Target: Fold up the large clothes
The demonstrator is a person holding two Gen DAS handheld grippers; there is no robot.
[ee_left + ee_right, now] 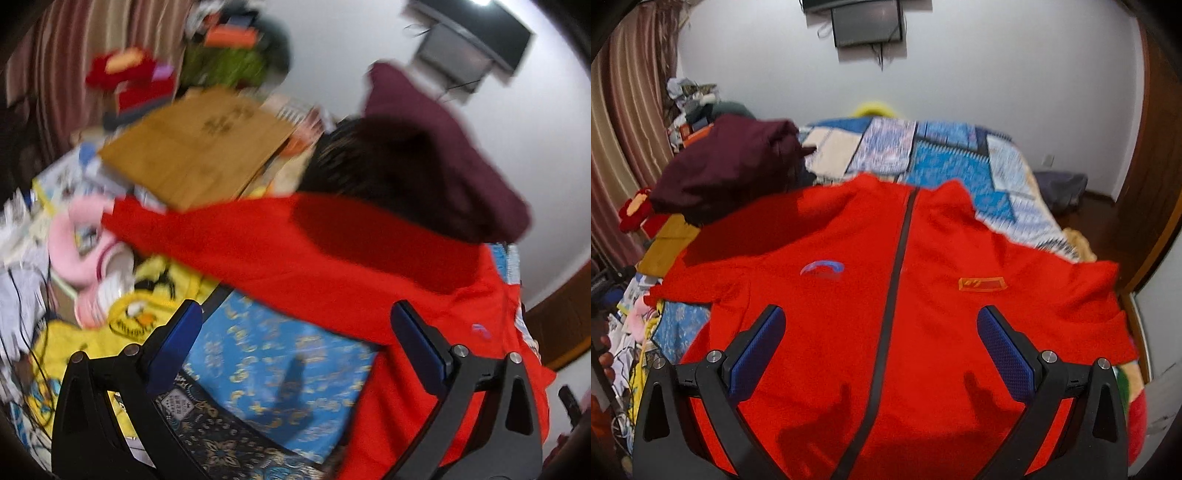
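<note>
A large red jacket (849,295) with a dark front zip lies spread face up on the bed, sleeves stretched out to both sides. My right gripper (881,328) is open and empty above the jacket's chest, one finger on each side of the zip. In the left wrist view the jacket's left sleeve (229,236) runs out to the left. My left gripper (295,325) is open and empty above the blue bedspread (266,354), by the sleeve and the jacket's side. This view is motion blurred.
A folded maroon garment (727,166) lies on the bed beyond the jacket's left shoulder. A patchwork quilt (942,155) covers the far bed. Left of the bed are a cardboard box (195,147), yellow clothing (147,295), pink plush things (81,251) and curtains (624,129).
</note>
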